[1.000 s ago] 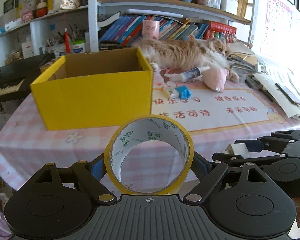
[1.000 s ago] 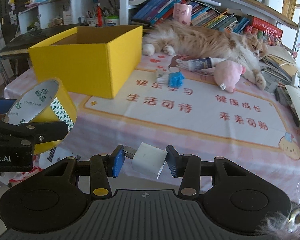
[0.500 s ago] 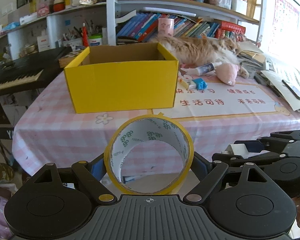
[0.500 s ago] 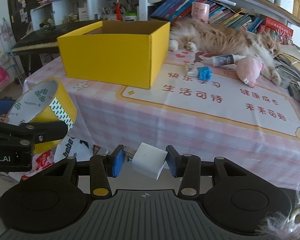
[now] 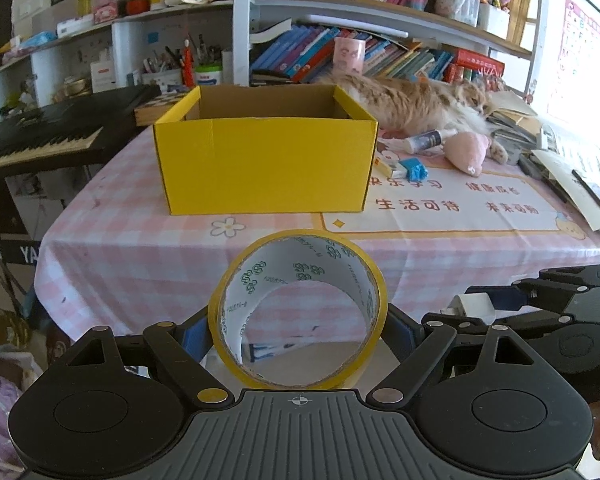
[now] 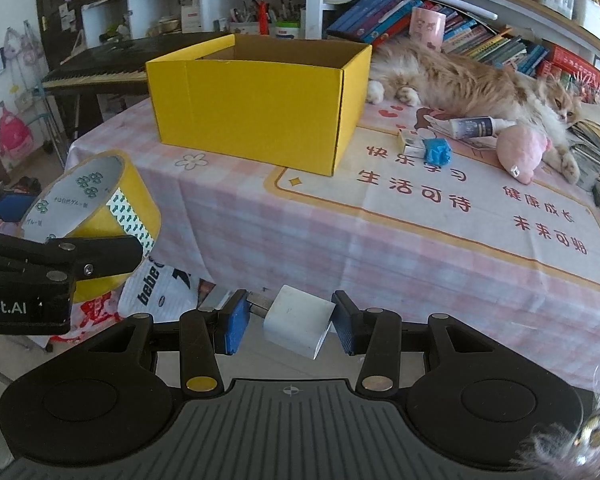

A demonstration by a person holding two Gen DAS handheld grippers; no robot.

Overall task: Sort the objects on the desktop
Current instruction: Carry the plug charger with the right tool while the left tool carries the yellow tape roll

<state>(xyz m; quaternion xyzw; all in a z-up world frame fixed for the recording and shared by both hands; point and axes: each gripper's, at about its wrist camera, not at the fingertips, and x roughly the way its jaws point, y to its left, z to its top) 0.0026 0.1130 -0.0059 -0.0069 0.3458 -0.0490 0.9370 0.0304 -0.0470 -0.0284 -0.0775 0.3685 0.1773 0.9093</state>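
Tape roll, yellow with a white printed inner face (image 5: 298, 312), sits clamped between the fingers of my left gripper (image 5: 298, 330); the fingers press on its outer wall from both sides, spread as wide as the roll. The roll stands on edge with its open core facing forward, so I see the pink checked tablecloth (image 5: 132, 248) through it. Green logo marks and small lettering line the inside.

Ahead of the left gripper and beyond the table edge stands the open yellow cardboard box (image 5: 266, 162). Its brown inner walls show; from my views I cannot see its floor, so I cannot tell whether anything is in it.

My right gripper (image 6: 286, 322) holds a small white cube-shaped plug adapter (image 6: 298, 320), tilted, with metal prongs pointing toward the blue-padded left finger (image 6: 231, 326). The fingers are closed to a narrow gap on it. From the right wrist view, the tape roll in the left gripper is off to the left and slightly forward.

Farther ahead and right of the box lie a small blue crumpled object (image 6: 438, 151), a white tube with a dark label (image 6: 476, 126), and a pink plush toy (image 6: 522, 152). A long-haired orange and white cat (image 6: 460, 80) lies behind them.
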